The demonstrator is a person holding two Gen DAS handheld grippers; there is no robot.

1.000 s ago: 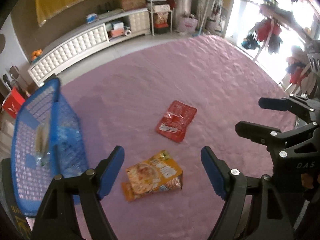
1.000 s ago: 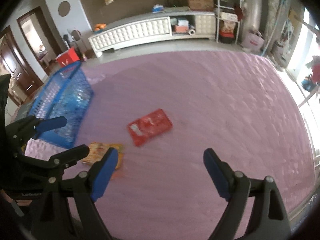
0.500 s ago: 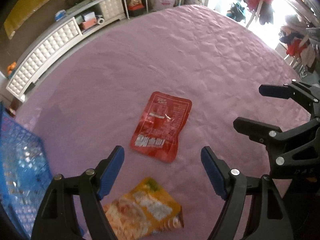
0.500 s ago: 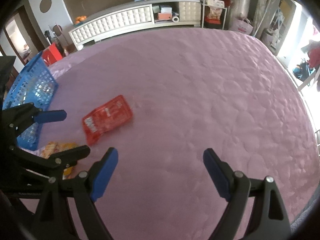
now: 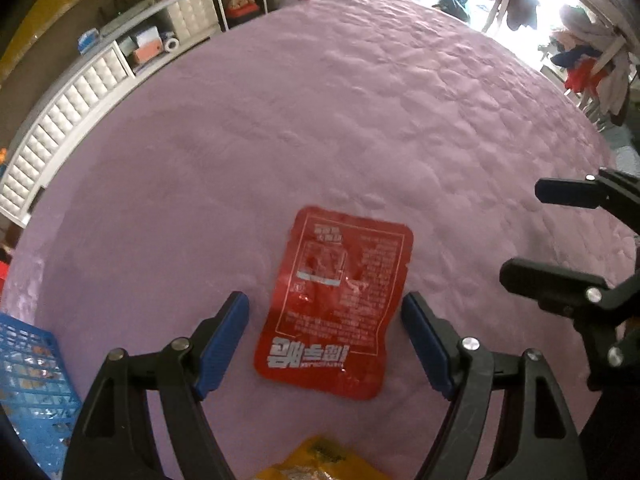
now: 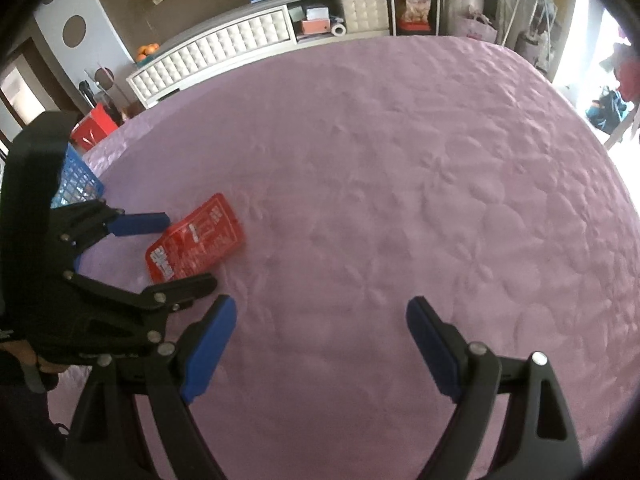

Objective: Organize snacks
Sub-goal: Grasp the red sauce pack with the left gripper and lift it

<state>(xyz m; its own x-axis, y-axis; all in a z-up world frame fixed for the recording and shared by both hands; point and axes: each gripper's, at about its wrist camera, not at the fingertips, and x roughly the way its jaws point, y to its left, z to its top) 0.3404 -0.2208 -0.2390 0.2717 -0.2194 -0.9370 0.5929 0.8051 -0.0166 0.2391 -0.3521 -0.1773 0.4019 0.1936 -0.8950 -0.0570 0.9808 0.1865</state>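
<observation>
A flat red snack packet (image 5: 340,300) lies on the purple quilt (image 5: 360,120); it also shows in the right wrist view (image 6: 196,240). My left gripper (image 5: 326,312) is open, its two blue-padded fingers on either side of the packet's near half, just above it. A yellow-orange snack bag (image 5: 320,462) lies under the left gripper at the bottom edge. A blue mesh basket (image 5: 28,384) stands at the lower left. My right gripper (image 6: 320,320) is open and empty over bare quilt to the right of the packet; it also shows in the left wrist view (image 5: 538,234).
A white tufted cabinet (image 6: 224,52) with boxes on its shelves runs along the far wall beyond the quilt. A red box (image 6: 96,130) stands on the floor near the basket. Clothes hang at the far right (image 5: 592,60).
My left gripper has moved forward from the yellow bag to the red packet, which now lies between its fingers. The right gripper has tilted down and moved forward over the quilt.
</observation>
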